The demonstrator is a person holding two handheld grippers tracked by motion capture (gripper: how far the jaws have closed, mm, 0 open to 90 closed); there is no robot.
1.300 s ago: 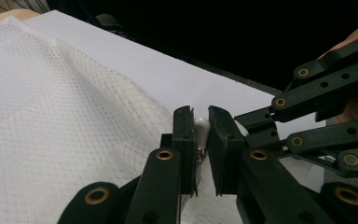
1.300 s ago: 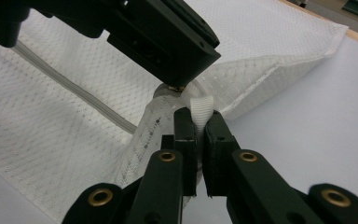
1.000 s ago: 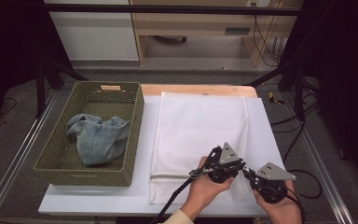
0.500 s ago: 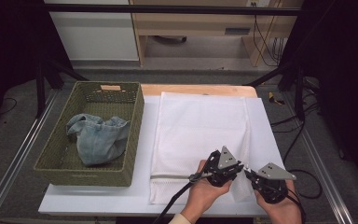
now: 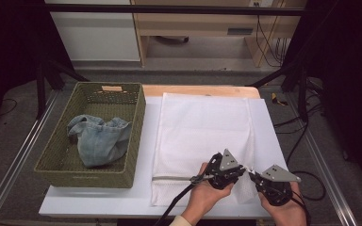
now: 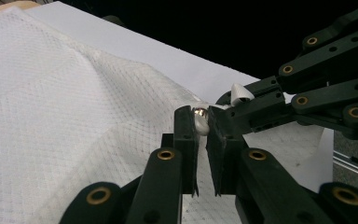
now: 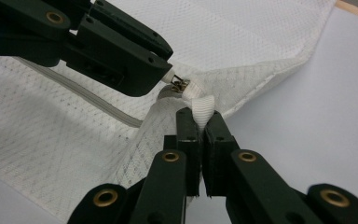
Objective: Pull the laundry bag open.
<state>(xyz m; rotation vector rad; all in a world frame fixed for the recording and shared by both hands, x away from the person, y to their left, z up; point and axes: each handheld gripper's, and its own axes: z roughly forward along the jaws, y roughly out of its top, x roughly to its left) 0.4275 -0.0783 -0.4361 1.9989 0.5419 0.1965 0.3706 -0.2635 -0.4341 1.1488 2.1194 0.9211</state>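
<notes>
A white mesh laundry bag [image 5: 202,127] lies flat on the table, its zipper [image 5: 169,178] running along the near edge. At the bag's near right corner my left gripper [image 5: 245,170] is shut on the metal zipper pull [image 6: 200,119], with the jaws [image 6: 201,126] almost together. Tip to tip with it, my right gripper [image 5: 253,176] is shut on the white ribbon tab [image 7: 201,106] at the zipper's end. In the right gripper view its jaws [image 7: 200,122] pinch that tab, and the left gripper [image 7: 165,74] holds the zipper pull [image 7: 179,84] just beyond. The corner of the bag is lifted slightly.
A green woven basket [image 5: 136,136] stands on the left of the table with crumpled blue jeans [image 5: 99,141] inside. The white tabletop [image 5: 268,122] ends just right of the bag. Black frame legs and cables stand beyond the table's right side.
</notes>
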